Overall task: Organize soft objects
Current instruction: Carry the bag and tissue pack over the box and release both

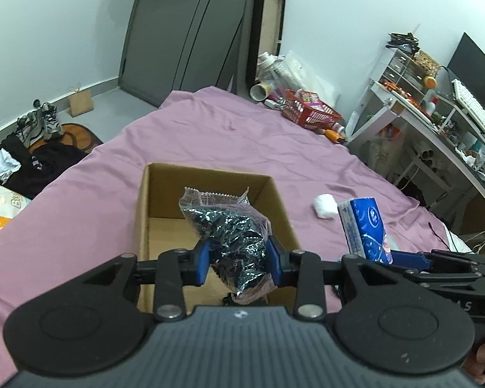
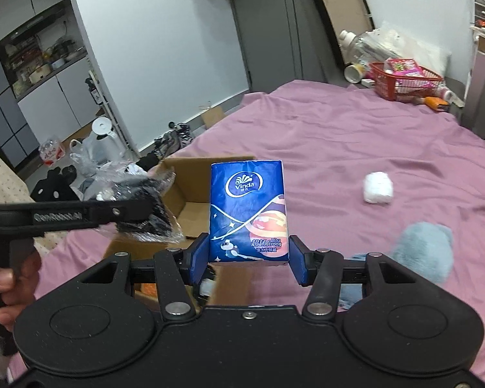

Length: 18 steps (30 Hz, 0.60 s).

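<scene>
Evenly lit by soft, cool indoor light, without hard shadows. Strong fisheye bending at the edges, walls and door (image 1: 190, 32) curving. Glints on the crinkled plastic bag (image 1: 232, 236). Motion blur on the left gripper (image 2: 145, 207) and the blue plush (image 2: 426, 245).

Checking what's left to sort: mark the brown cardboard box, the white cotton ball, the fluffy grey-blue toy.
brown cardboard box (image 1: 158, 200): left wrist view, inner left wall.
white cotton ball (image 2: 377, 188): right wrist view, middle.
fluffy grey-blue toy (image 2: 425, 249): right wrist view, body.

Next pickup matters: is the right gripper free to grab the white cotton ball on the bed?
Probably not yet: the right gripper is shut on the tissue pack. The cotton ball lies unobstructed on the bed sheet.
</scene>
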Each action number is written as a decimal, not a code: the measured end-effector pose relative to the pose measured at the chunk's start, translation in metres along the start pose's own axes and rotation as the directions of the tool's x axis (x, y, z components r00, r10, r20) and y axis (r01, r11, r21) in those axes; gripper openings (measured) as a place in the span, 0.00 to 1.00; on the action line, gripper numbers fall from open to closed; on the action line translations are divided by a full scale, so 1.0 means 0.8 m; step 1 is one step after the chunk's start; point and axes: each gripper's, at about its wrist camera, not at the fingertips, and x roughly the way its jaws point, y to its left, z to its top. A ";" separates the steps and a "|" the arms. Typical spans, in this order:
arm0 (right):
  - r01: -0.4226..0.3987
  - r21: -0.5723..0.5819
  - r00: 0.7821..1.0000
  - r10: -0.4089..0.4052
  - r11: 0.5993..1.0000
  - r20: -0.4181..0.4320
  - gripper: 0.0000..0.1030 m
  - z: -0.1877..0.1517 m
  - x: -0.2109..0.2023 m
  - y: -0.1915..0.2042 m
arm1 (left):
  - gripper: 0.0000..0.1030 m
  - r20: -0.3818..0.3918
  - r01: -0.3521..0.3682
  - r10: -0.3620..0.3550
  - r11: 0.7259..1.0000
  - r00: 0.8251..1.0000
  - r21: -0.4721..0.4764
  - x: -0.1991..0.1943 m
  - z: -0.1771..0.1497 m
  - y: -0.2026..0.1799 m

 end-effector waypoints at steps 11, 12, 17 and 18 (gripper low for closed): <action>-0.037 -0.020 0.999 0.037 0.999 -0.024 0.49 0.010 0.031 0.030 | 0.39 -0.043 -0.046 0.046 0.999 0.998 -0.002 0.015 -0.003 0.021; -0.041 -0.021 0.999 0.040 0.999 -0.024 0.49 0.011 0.033 0.032 | 0.42 -0.042 -0.050 0.050 0.999 0.998 -0.007 0.015 -0.002 0.023; -0.085 -0.042 0.996 0.086 0.995 -0.001 0.49 0.019 0.033 0.045 | 0.45 -0.027 -0.083 0.082 0.995 0.996 -0.046 0.002 0.002 0.029; -0.090 -0.046 0.996 0.090 0.995 -0.004 0.49 0.020 0.035 0.048 | 0.46 -0.020 -0.086 0.085 0.995 0.996 -0.055 -0.002 0.002 0.030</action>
